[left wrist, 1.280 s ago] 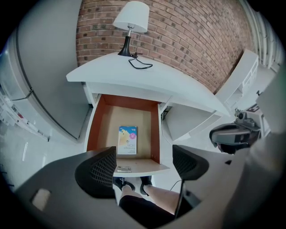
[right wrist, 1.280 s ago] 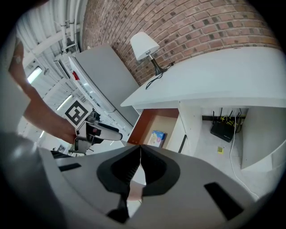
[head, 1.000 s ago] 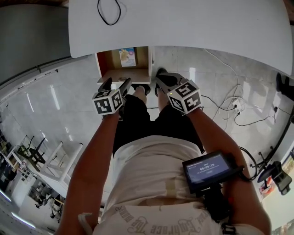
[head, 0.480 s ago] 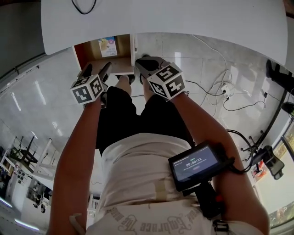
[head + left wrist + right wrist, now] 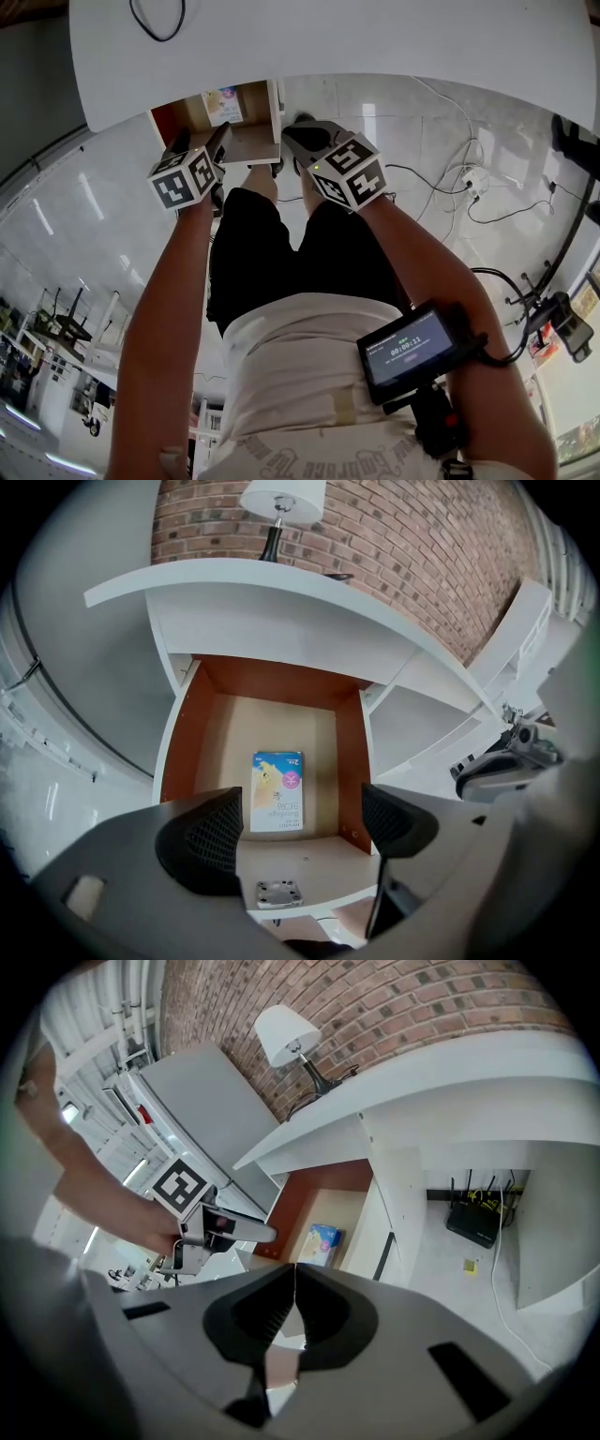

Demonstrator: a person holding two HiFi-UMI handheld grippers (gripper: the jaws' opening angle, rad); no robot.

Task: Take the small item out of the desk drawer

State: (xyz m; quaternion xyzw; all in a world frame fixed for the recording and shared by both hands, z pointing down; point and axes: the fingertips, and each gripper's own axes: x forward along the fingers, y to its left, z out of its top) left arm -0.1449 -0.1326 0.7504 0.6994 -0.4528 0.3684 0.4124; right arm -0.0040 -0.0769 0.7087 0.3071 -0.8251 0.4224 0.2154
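The white curved desk top [image 5: 375, 37] stood before the person, and beneath its left part the drawer with reddish-brown walls and a pale wooden floor [image 5: 352, 752] was pulled open. On that floor lay the small blue-and-white packet [image 5: 277, 791], flat, about midway between the two side walls and clear of both. The left gripper [image 5: 295, 827] hovered at the drawer's front edge with its jaws spread wide and nothing between them; the packet showed through the gap, farther in and untouched. In the head view this gripper [image 5: 200, 141] pointed into the drawer [image 5: 169, 120], where the packet [image 5: 222, 106] sat near the back. The right gripper [image 5: 302, 133] was held just beside the drawer's right wall, outside it, its jaws pressed together and empty, as the right gripper view [image 5: 295, 1279] showed. That view also took in the left gripper [image 5: 246, 1232], the packet [image 5: 321, 1242], a white-shaded lamp [image 5: 286, 1035] on the desk against a red brick wall [image 5: 422, 997], and a black router [image 5: 480, 1221] on the floor under the desk. A black cable loop [image 5: 155, 19] lay on the desk top.
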